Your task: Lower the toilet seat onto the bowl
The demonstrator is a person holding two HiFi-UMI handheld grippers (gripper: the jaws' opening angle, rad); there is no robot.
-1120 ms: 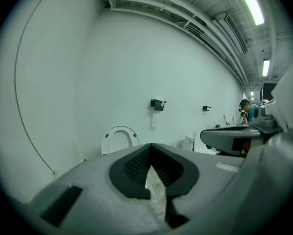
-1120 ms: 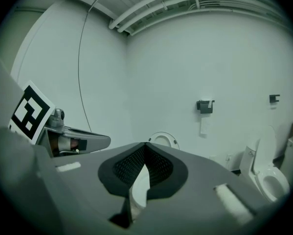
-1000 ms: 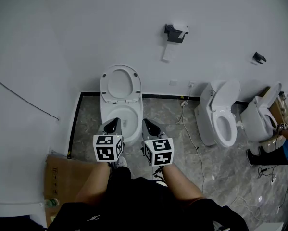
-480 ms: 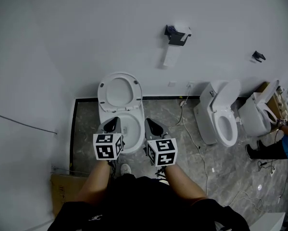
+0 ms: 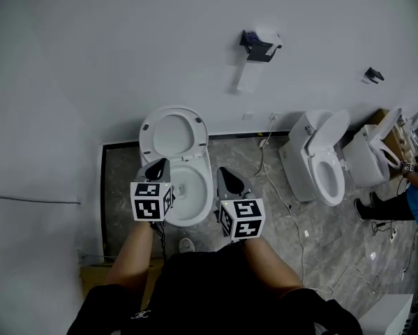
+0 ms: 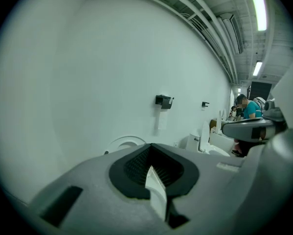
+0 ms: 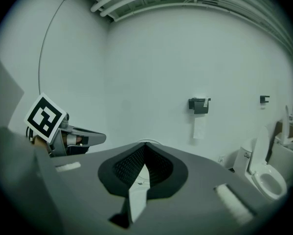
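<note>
A white toilet stands against the wall, its seat and lid [image 5: 172, 132] raised upright over the open bowl [image 5: 189, 199]. My left gripper [image 5: 160, 165] hovers over the bowl's left rim, shut and holding nothing. My right gripper [image 5: 226, 175] hangs just off the bowl's right side, also shut and empty. In the left gripper view the shut jaws [image 6: 148, 147] point at the wall, with the raised seat [image 6: 123, 141] showing just beyond them. The right gripper view shows its shut jaws [image 7: 145, 145] and the left gripper's marker cube [image 7: 45, 117].
A black paper holder [image 5: 259, 46] with a hanging sheet is on the wall above. Two more toilets [image 5: 322, 165] [image 5: 375, 158] stand to the right, beside a person in blue [image 5: 416, 199]. Cables [image 5: 282, 197] run over the marble floor. Cardboard [image 5: 95, 279] lies at the lower left.
The person has stepped closer to the toilet. Both grippers have moved forward, the left one now over the bowl's rim. Both stayed shut; the seat has not moved.
</note>
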